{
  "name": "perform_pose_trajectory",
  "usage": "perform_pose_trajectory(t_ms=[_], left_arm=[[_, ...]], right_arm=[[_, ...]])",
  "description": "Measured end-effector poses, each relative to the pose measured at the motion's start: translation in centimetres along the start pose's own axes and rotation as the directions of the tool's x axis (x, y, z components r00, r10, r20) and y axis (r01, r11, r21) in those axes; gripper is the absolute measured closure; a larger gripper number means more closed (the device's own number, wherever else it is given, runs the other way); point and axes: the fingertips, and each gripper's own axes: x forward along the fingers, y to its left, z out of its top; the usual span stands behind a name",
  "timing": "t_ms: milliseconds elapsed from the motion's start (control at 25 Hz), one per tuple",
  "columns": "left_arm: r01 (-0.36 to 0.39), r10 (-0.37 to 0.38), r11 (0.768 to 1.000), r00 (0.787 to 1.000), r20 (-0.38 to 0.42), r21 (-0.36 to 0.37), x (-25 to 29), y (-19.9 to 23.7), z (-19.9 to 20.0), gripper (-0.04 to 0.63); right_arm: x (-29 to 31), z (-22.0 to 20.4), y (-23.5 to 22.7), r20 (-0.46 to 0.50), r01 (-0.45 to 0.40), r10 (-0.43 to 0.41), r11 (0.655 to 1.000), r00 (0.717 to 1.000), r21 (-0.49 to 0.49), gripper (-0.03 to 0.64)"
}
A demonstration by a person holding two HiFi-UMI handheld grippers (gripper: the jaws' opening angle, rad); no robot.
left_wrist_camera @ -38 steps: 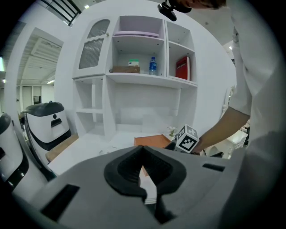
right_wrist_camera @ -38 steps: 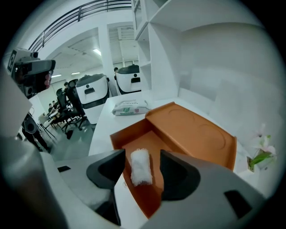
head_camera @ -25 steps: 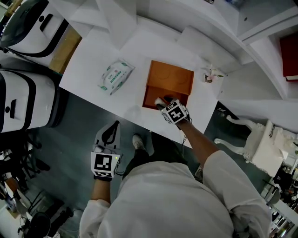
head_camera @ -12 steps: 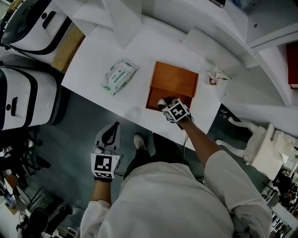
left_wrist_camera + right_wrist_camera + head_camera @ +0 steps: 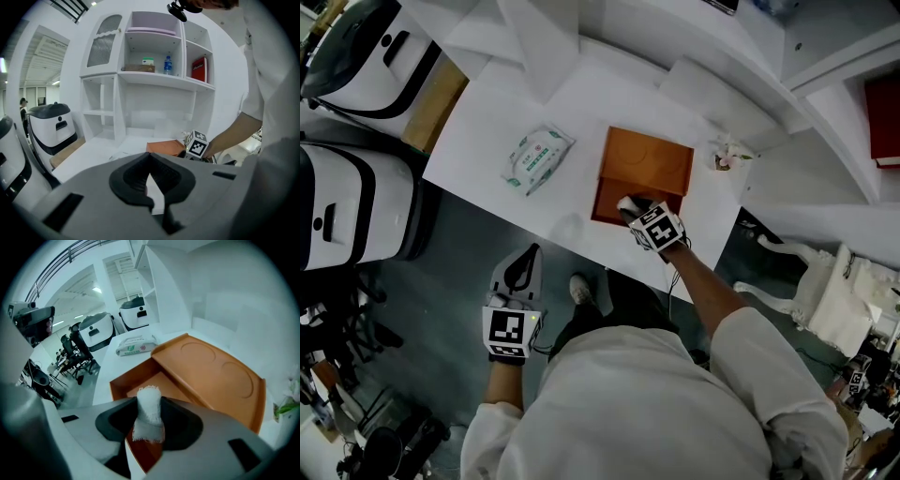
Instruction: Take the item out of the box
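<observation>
Two hand-held grippers appear, one in each of a person's hands, seen from above at a white table [image 5: 487,112]. The right gripper [image 5: 149,425] has its jaws closed on a small white gauze roll [image 5: 149,404], the pads pressing on both of its sides. The roll stands upright between them, its frayed end hanging down. It is held just above the open compartment of an orange box [image 5: 605,199].

The box sits near the table's front edge, toward the right corner. Its open compartment faces the person. A flat orange panel with two round embossed marks lies behind the compartment.

The left gripper [image 5: 151,178] hangs low beside the person, off the table's front edge and well apart from the box. Its jaws are together, with nothing between them.

A packet of wipes [image 5: 536,155] lies toward the table's left edge, well apart from the box.
</observation>
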Motion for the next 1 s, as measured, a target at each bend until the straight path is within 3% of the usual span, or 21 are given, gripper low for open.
perform_pose_trajectory(t_ms=[80, 520, 1000], left_arm=[[0.011, -0.011, 1.0, 1.0, -0.014, 0.002, -0.1, -0.3, 0.1, 0.591], [0.033, -0.037, 0.998, 0.997, 0.068, 0.058, -1.1, -1.4, 2.4, 0.591], [0.062, -0.074, 0.992, 0.99, 0.121, 0.106, -2.5, -3.0, 4.4, 0.59]], right_arm=[[-0.7, 0.5, 0.1, 0.022, 0.011, -0.011, 1.0, 1.0, -0.003, 0.445], [-6.5, 3.9, 0.7, 0.202, 0.088, -0.083, 0.996, 0.976, -0.02, 0.445], [-14.5, 7.8, 2.5, 0.427, 0.177, -0.152, 0.984, 0.891, -0.02, 0.445]])
